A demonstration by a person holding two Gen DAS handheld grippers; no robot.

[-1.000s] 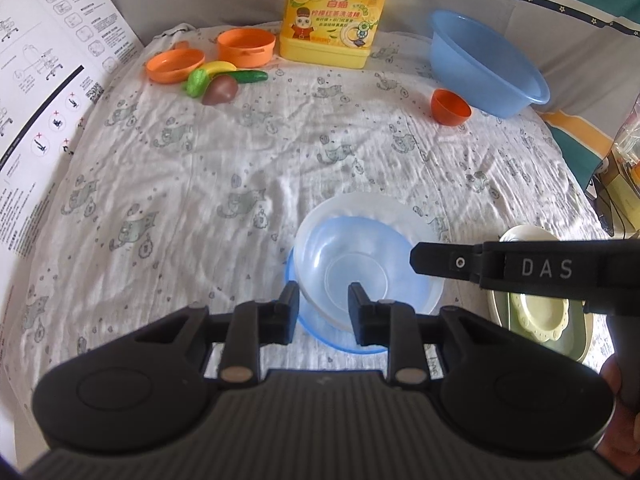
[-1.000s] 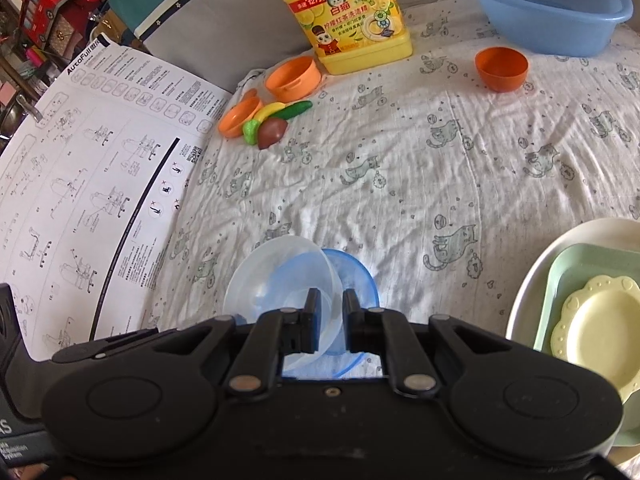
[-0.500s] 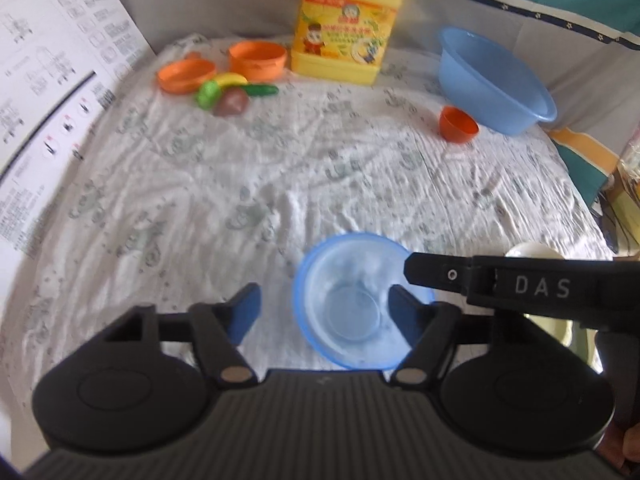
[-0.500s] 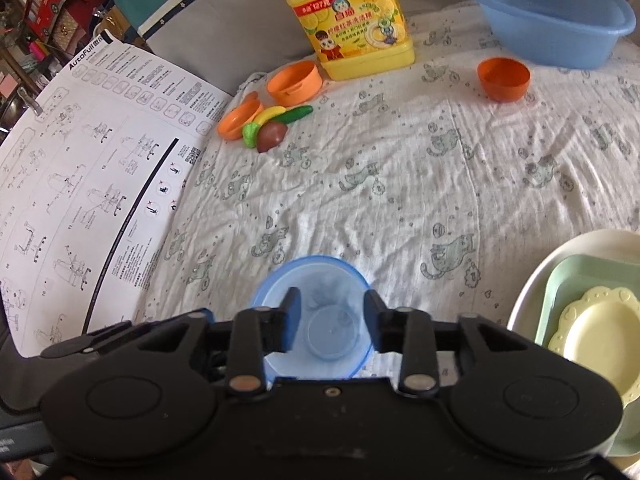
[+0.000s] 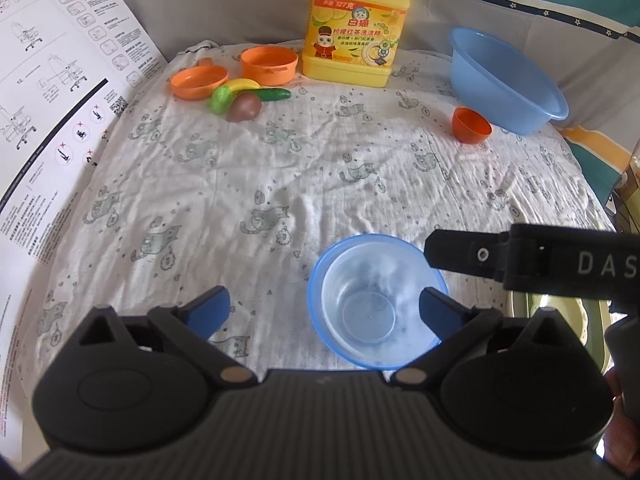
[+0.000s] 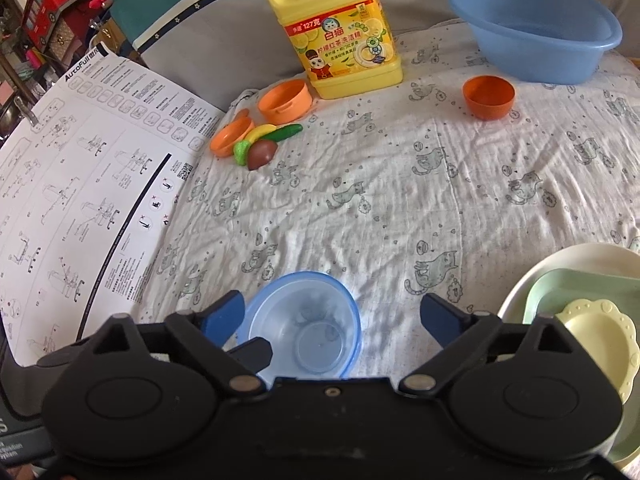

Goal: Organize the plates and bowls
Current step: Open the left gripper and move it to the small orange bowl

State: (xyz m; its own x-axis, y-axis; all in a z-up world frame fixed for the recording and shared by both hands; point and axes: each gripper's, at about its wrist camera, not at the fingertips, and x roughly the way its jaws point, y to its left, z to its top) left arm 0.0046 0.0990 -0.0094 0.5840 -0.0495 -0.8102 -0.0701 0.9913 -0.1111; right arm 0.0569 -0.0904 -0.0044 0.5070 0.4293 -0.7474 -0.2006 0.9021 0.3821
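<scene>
Blue pads on both of your jaws stand spread wide, having just been opening, and neither left gripper [image 5: 322, 312] nor right gripper [image 6: 334, 314] presses on anything: the clear bowl [image 5: 370, 302] sits released, nested upright in the blue bowl [image 5: 320, 276] on the cat-print cloth [image 5: 280, 168], apparently so the pair stores as one stack. Both grippers point steeply down, side by side over the nest; the plate stack [image 6: 580, 320] lies to your right.
</scene>
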